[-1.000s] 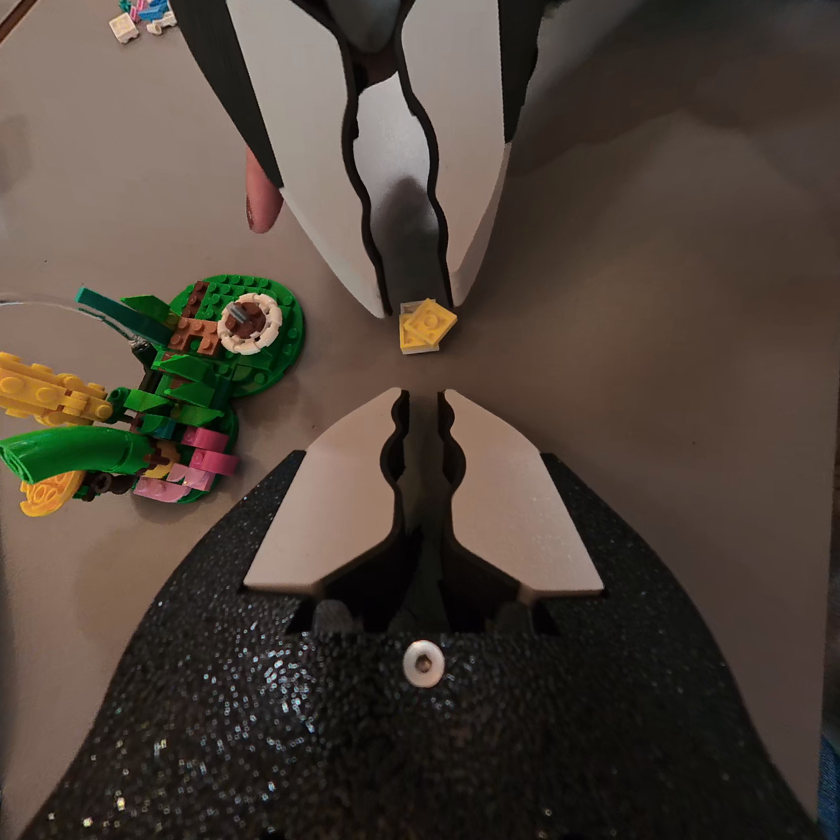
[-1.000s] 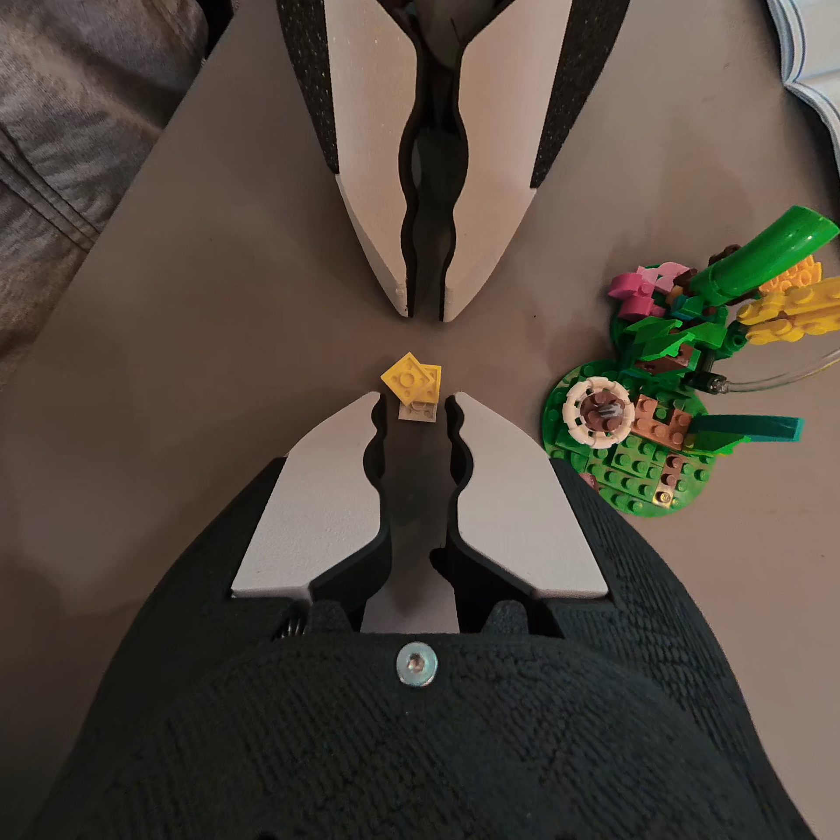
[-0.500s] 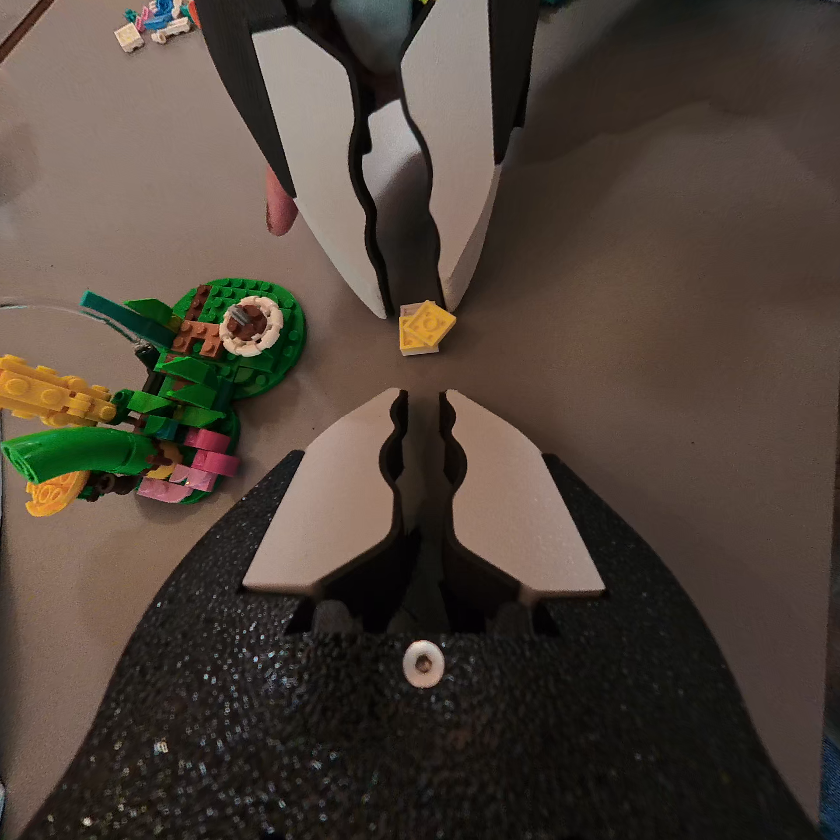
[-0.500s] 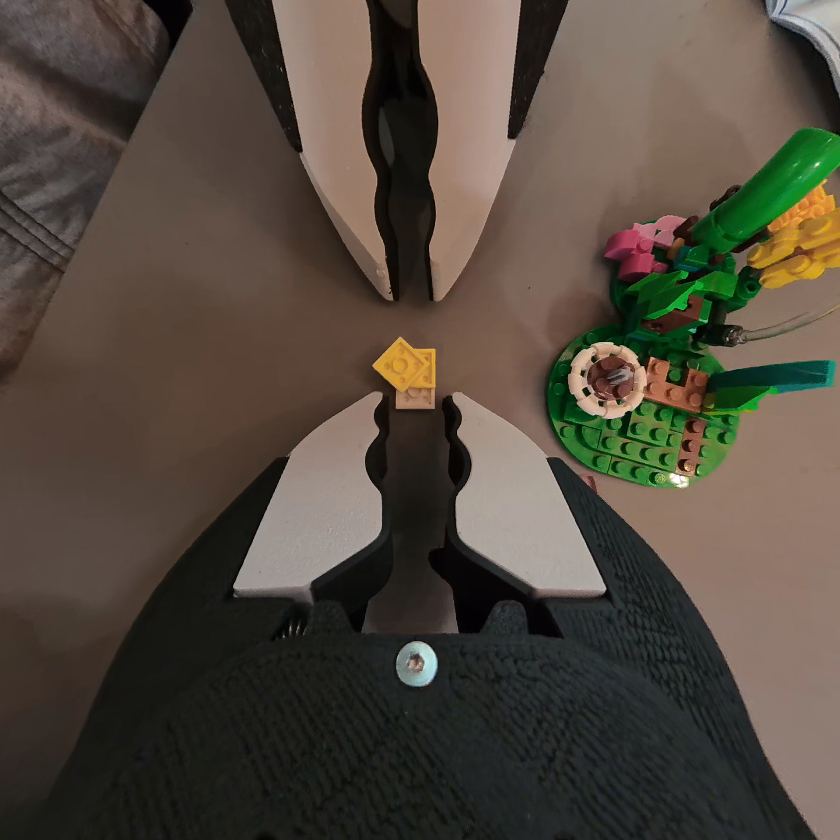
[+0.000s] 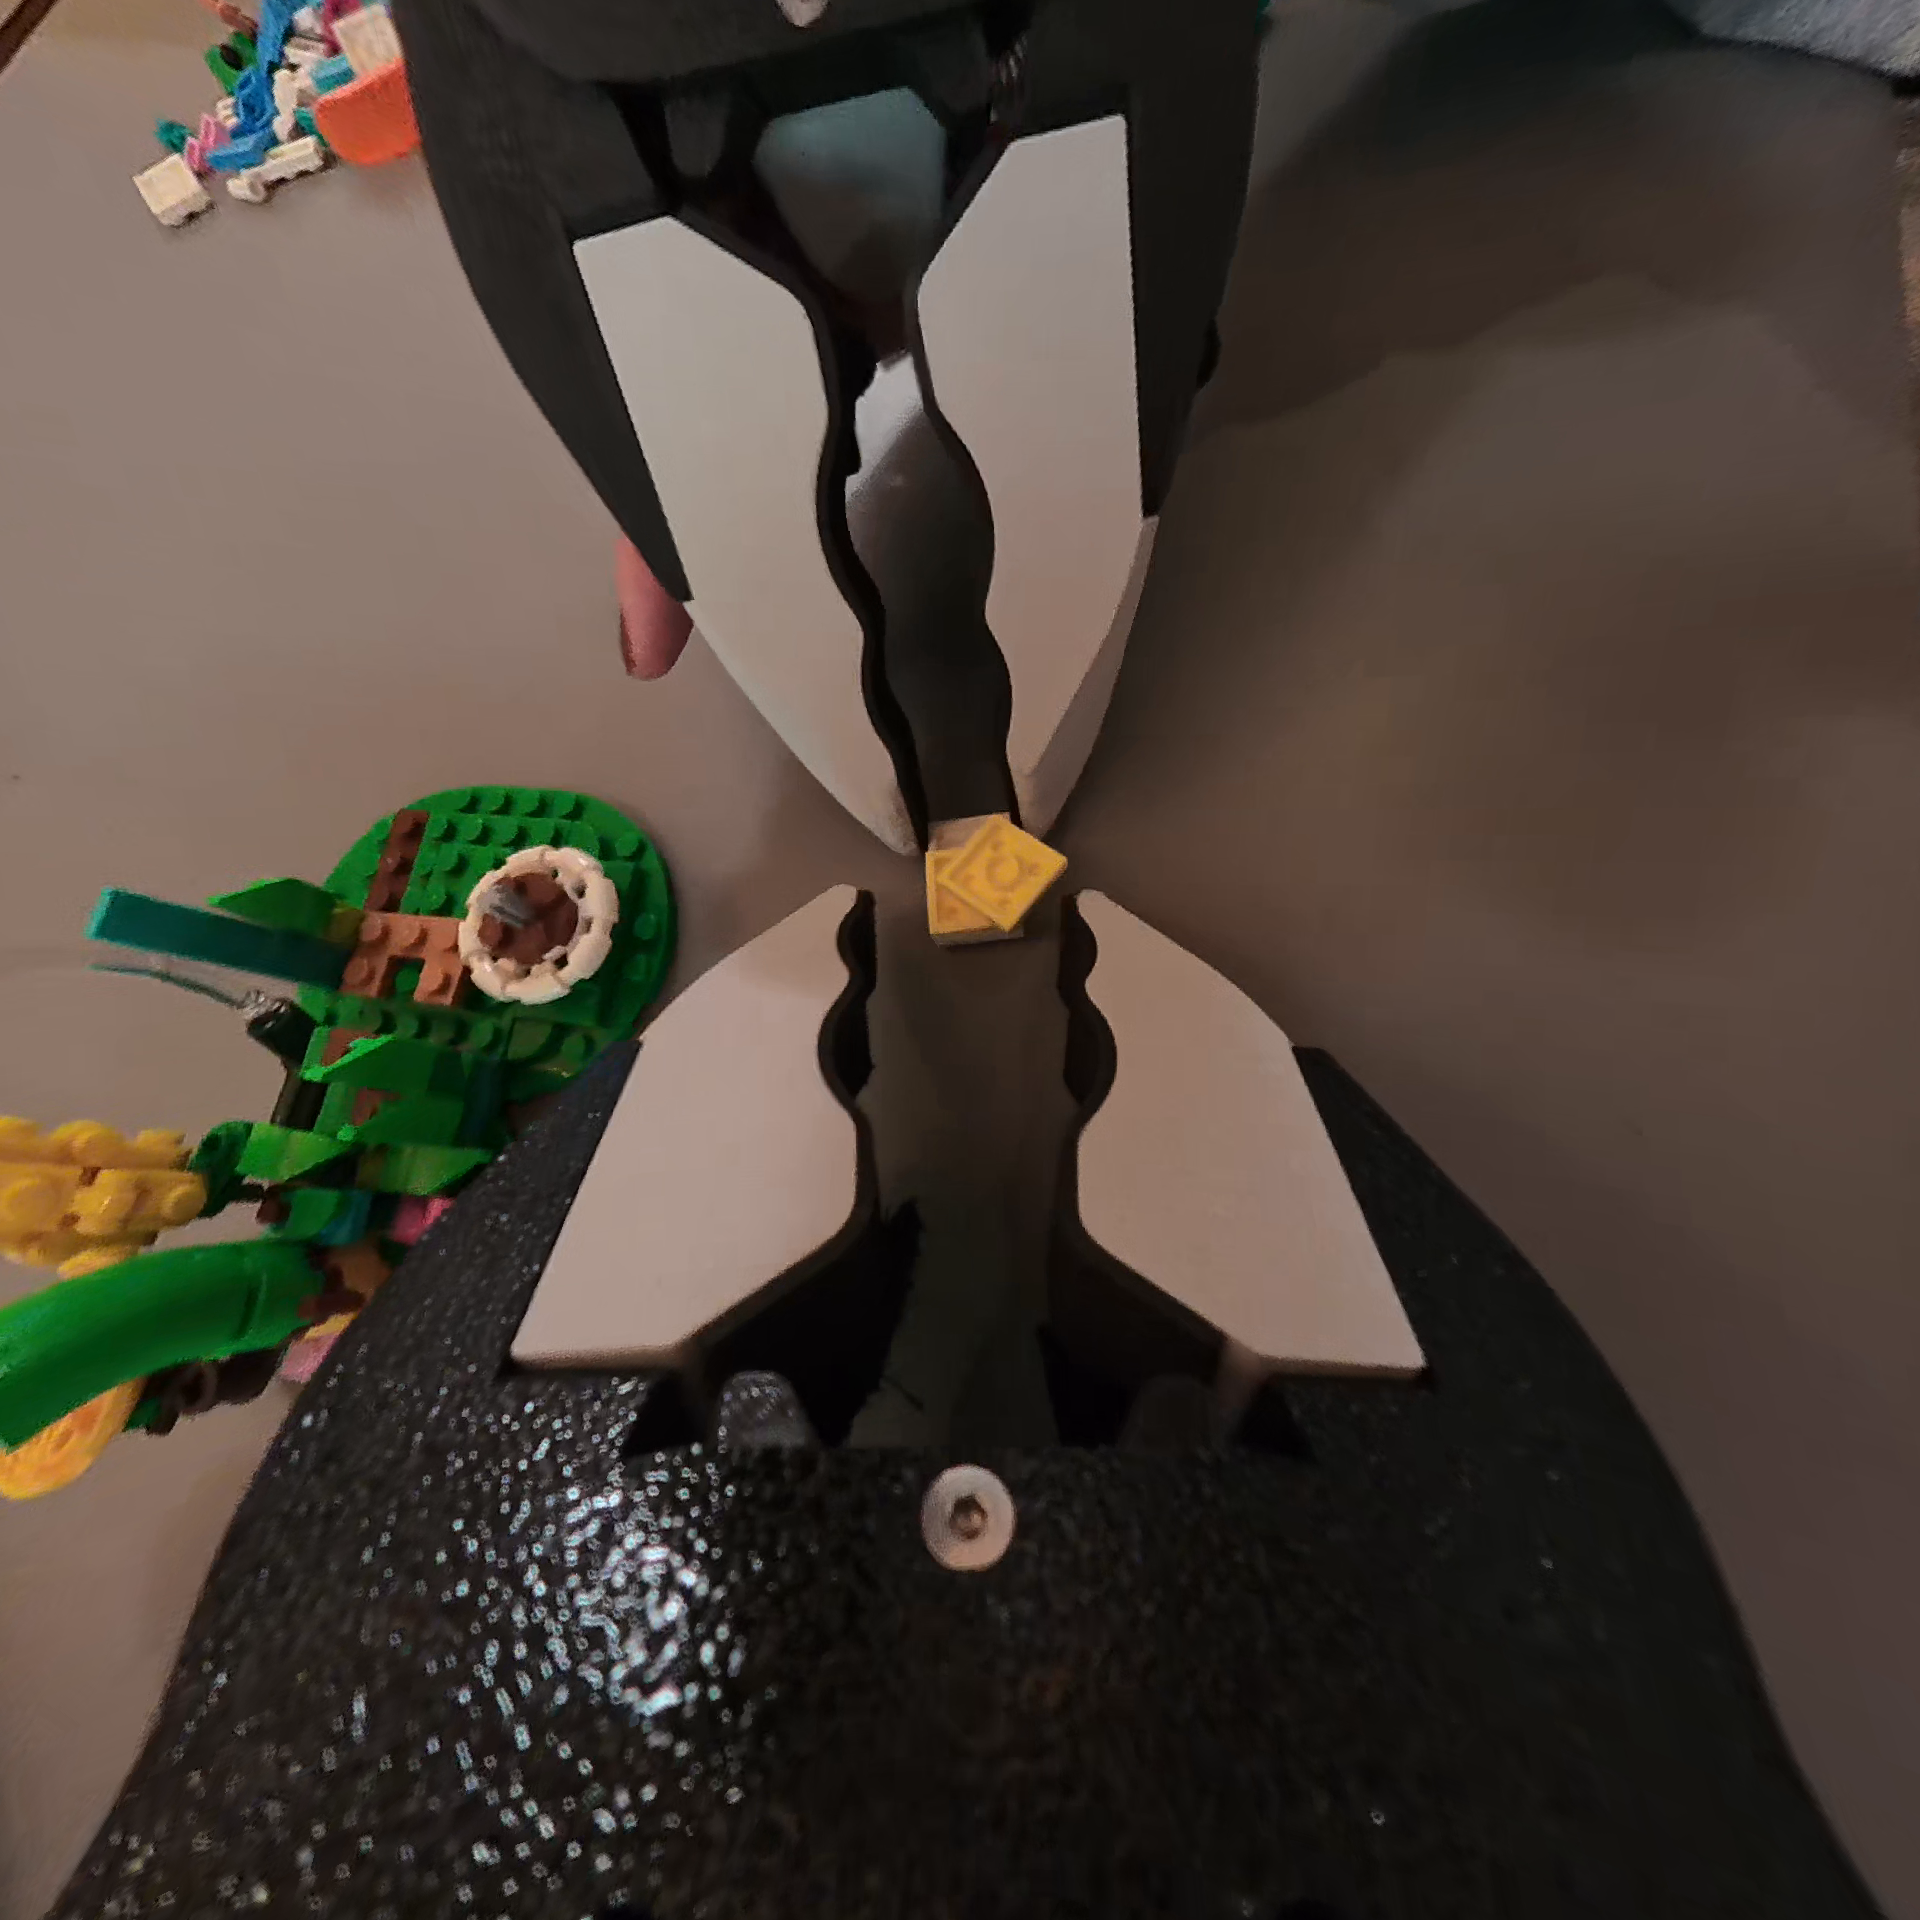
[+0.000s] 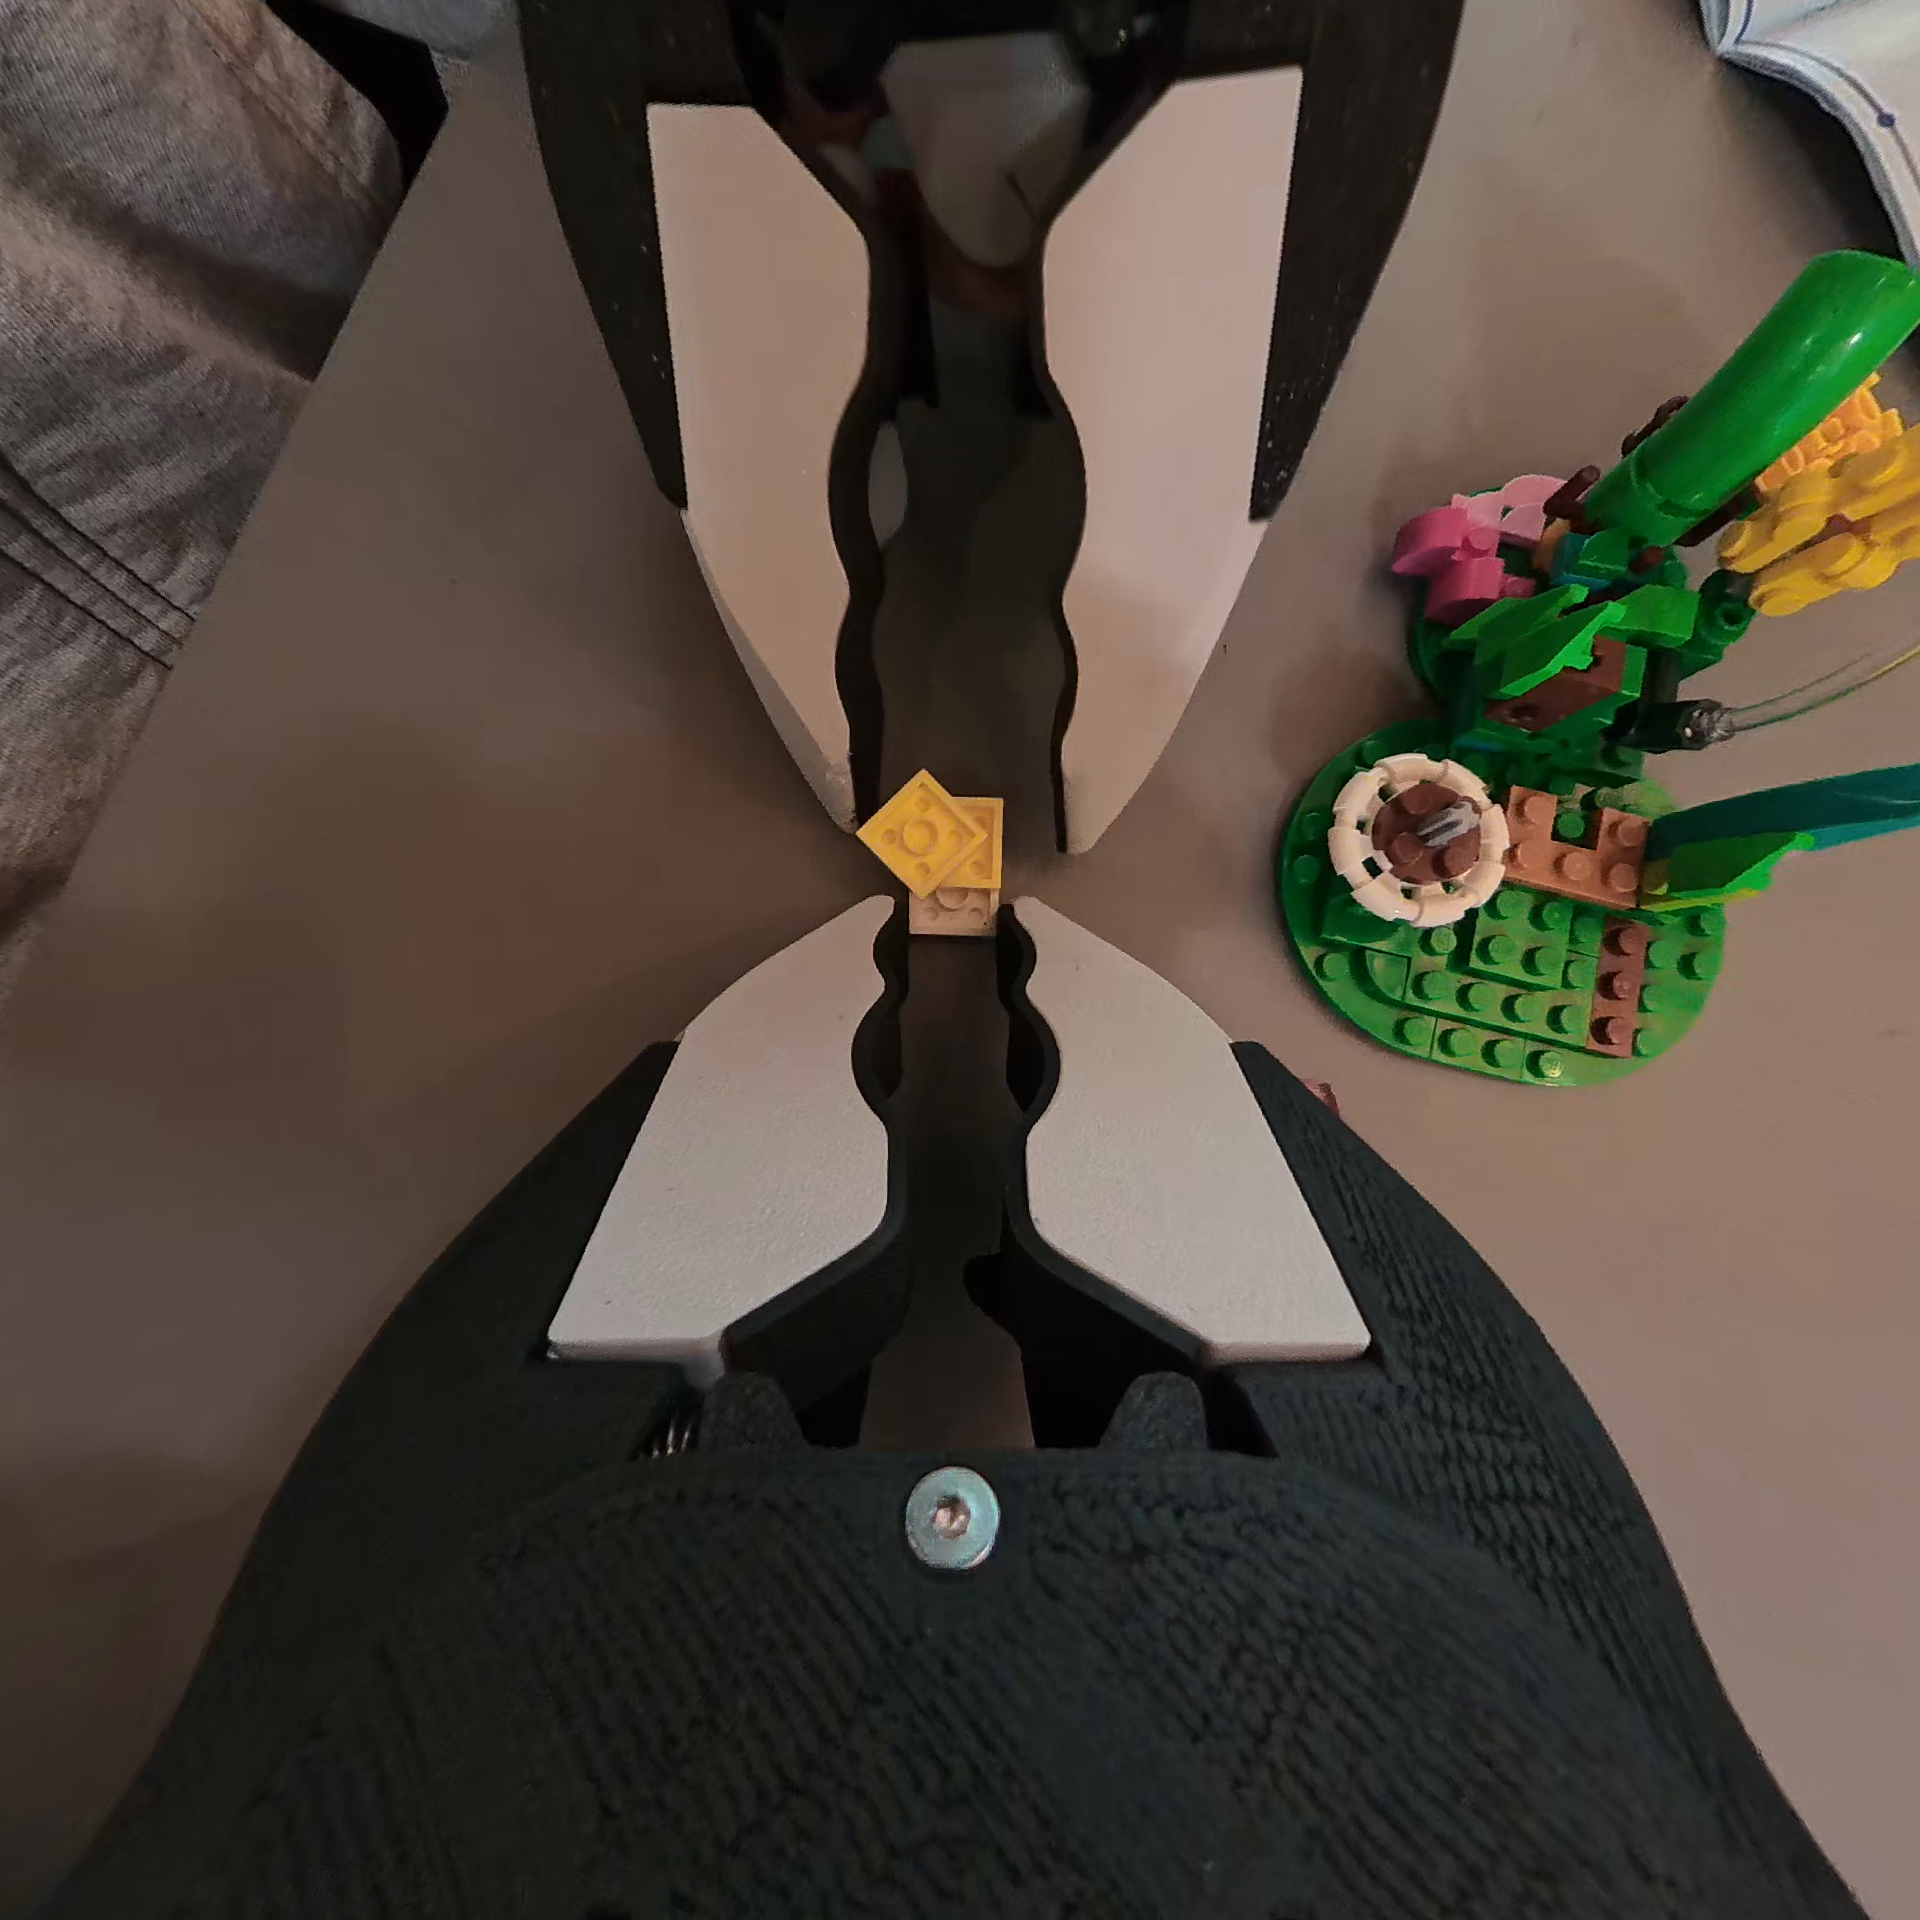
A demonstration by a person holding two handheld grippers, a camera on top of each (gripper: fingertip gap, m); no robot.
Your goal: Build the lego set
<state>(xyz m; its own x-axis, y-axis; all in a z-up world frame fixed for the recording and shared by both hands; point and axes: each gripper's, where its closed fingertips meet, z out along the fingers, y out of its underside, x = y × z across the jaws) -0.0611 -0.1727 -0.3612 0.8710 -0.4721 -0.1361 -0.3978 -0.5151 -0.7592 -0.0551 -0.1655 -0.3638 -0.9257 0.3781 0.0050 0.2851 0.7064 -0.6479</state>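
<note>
A small stack of plates, two yellow ones [image 6: 928, 838] on a tan one [image 6: 954, 914], lies on the grey table between the two grippers, which face each other. My right gripper [image 6: 954, 909] has its tips pressed on the tan plate's sides. My left gripper [image 5: 966, 899] is open, its tips either side of the yellow plates [image 5: 992, 878]. In the right wrist view the left gripper [image 6: 961, 831] straddles the yellow top, one tip touching its corner. In the left wrist view the right gripper [image 5: 966, 826] is at the stack's far end.
The partly built flower model on a green base [image 5: 499, 904] stands left of the left gripper and right of the right gripper [image 6: 1507, 935]. Loose pieces [image 5: 260, 114] lie far left. A fingertip [image 5: 649, 623] shows beside the right gripper. Grey fabric [image 6: 125, 416] lies past the table's edge. My two grippers' fingertips are within a few centimetres of each other.
Both grippers have moved in on the stack. The left gripper's jaws have opened wider. The right gripper's tips have narrowed onto the tan plate.
</note>
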